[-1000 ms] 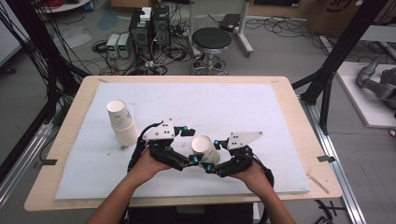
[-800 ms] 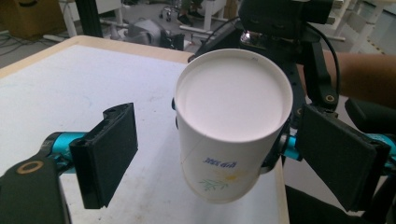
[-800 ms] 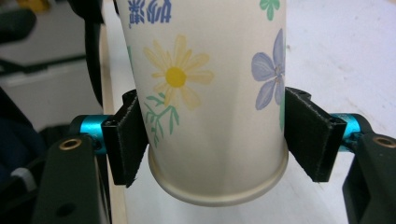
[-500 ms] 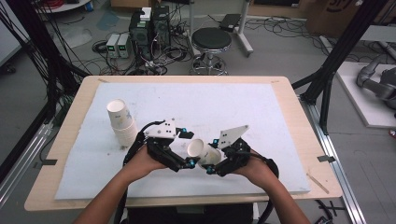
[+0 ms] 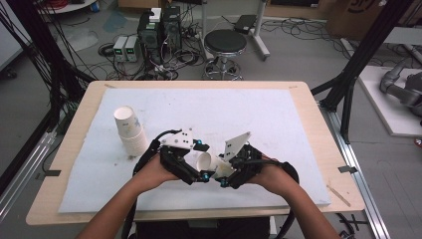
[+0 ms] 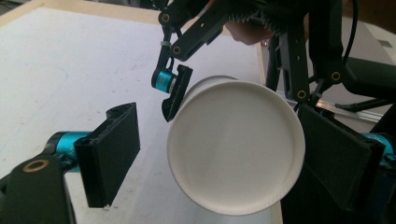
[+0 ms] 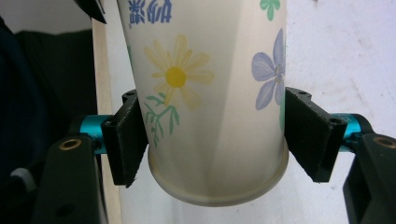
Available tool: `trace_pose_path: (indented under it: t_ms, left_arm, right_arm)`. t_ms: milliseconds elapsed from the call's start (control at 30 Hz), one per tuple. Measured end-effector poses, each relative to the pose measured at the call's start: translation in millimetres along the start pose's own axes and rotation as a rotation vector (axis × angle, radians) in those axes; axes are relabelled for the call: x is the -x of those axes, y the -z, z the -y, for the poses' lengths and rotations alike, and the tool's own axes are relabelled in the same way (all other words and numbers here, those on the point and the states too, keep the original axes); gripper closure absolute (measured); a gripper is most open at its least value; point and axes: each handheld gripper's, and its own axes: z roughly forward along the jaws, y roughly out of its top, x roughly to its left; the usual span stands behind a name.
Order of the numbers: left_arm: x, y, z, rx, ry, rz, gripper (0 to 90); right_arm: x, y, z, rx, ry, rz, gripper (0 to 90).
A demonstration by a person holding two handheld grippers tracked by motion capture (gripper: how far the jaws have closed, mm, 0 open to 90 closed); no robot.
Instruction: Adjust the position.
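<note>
The right gripper [image 7: 217, 140] pinches the flowered paper cup [image 7: 205, 93] near its rim, while the left gripper [image 6: 229, 154] stands spread around its base.

We see a white paper cup [image 7: 210, 93] printed with a yellow daisy on green stems, a pale purple-blue flower, a green clover leaf and blue characters; its base [image 6: 236, 149] is plain white. Our left gripper [image 6: 224, 154] and right gripper [image 7: 215, 135] have black jaws with turquoise metal cylinders behind them. The stacked cups [image 5: 130, 130] are white with faint print. A white mat [image 5: 278, 114] covers the light wooden table [image 5: 318, 124]. The stool [image 5: 225, 42] has a black seat.
</note>
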Motion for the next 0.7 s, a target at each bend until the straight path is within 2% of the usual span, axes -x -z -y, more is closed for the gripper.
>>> trace_pose_path:
  t_ms: [100,167,200,267,367,500,567,633,700]
  left_arm:
    - [-0.2,-2.1,0.6,-0.027,-0.007,0.015,18.7]
    - [-0.1,-3.1,1.0,-0.030,-0.005,0.023,20.9]
    - [-0.1,-3.3,0.7,-0.043,-0.010,0.021,21.3]
    - [-0.5,-4.2,0.9,-0.048,-0.007,0.025,23.0]
    - [-1.7,-6.3,1.7,-0.059,-0.004,0.033,25.3]
    - [-1.6,-8.5,2.0,-0.065,-0.010,0.054,31.1]
    - [-1.0,-8.8,1.7,-0.069,-0.027,0.049,34.2]
    - [-1.3,-8.7,1.8,-0.063,-0.019,0.043,34.5]
    - [-1.9,-8.1,2.8,-0.056,-0.016,0.028,35.1]
  right_arm:
    - [-0.8,-0.7,-3.3,-0.042,0.016,-0.001,28.5]
    - [-1.2,-0.8,-4.1,-0.051,0.020,0.002,28.5]
    - [-2.1,-1.7,-6.4,-0.081,0.032,0.003,28.4]
    - [-2.4,-2.5,-7.5,-0.105,0.037,0.002,28.5]
    - [-3.2,-3.7,-7.8,-0.123,0.035,0.003,28.4]
    - [-3.2,-3.6,-7.6,-0.124,0.033,0.005,28.4]
    - [-2.9,-2.9,-6.8,-0.122,0.039,0.006,28.3]
    - [-2.4,-2.5,-4.9,-0.106,0.049,0.015,25.5]
    - [-1.3,-1.3,-1.8,-0.072,0.025,0.023,20.6]
